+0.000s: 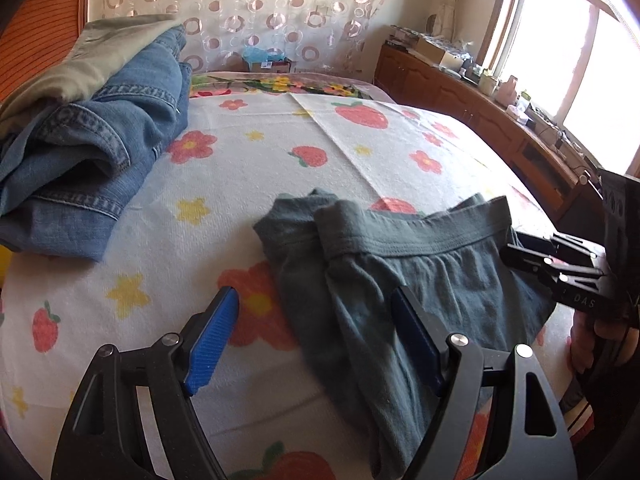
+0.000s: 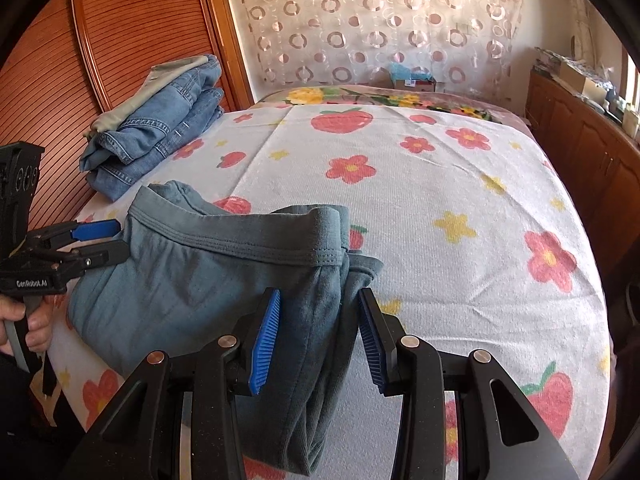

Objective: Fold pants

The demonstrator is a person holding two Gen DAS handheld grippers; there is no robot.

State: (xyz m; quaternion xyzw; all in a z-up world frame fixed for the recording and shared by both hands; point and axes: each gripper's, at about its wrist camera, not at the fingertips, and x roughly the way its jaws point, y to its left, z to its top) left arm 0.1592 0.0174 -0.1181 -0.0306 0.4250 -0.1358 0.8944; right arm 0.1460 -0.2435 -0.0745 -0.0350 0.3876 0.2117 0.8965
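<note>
Grey-green knit pants (image 2: 208,280) lie partly folded on bed with white strawberry-and-flower cover (image 2: 440,184). Left gripper (image 1: 316,328) jaws wide apart, straddling pants' left edge. Right gripper (image 2: 318,334) jaws apart, straddling pants' right fold, not pressing. Folded blue denim jeans (image 1: 92,152) well behind pants. Cardboard box (image 2: 416,82) beyond bed, contents unclear.

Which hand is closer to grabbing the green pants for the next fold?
Probably the right. The right tongs already straddle a bunched edge of the green pants, so they only need to close. The left tongs stand wide open, half over the flowered sheet.
</note>
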